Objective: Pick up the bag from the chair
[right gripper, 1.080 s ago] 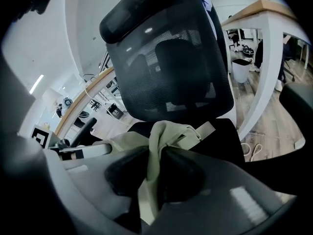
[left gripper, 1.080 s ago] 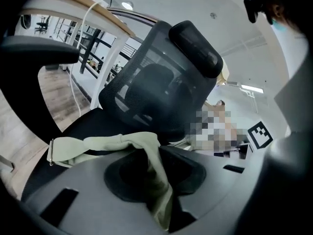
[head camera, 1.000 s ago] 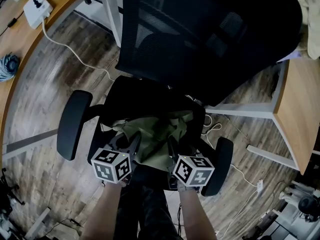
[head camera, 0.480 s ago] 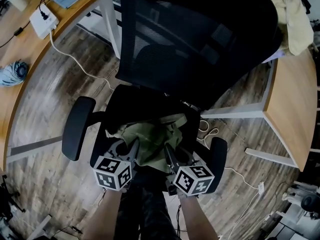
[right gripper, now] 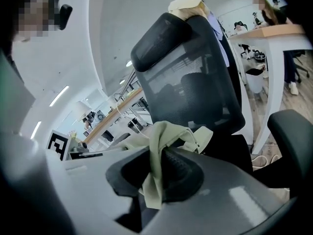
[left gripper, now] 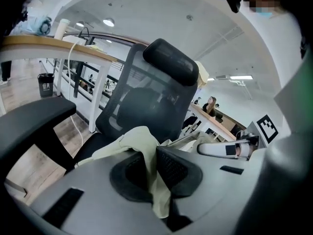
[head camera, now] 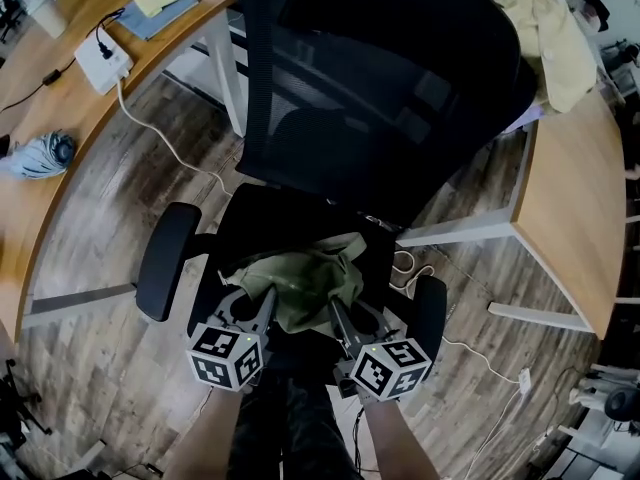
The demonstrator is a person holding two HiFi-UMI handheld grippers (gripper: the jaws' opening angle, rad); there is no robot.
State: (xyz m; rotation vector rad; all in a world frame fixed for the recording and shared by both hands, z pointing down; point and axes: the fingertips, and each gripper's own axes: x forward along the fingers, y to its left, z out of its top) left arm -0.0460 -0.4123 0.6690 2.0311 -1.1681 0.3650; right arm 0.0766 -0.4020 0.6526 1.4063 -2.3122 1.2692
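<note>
One grey plank floor fills most of the head view. A curved wooden bench runs along its left edge and a second bench along its right.

Between them stands a black office chair with a tall mesh back and a headrest. Its two padded armrests, left and right, reach toward me.

The bag is olive-green cloth, bunched over the front of the chair seat between the armrests. I cannot tell whether it touches the seat.

My left fingers have just been closing. They are now nearly together, with a fold of the bag pinched between the dark ribbed pads and a loose end hanging below them.

My right fingers stand narrow and pinch another fold of the same cloth in the same way. The two sets of fingers sit side by side at the near edge of the bag, both pointing toward the chair back.

Behind each set is a cube with black and white square markers, the left cube and the right cube, with my forearms below them.

A pale cloth lies heaped on the right bench. On the left bench sits a white power strip, and its cable trails down to the floor.
</note>
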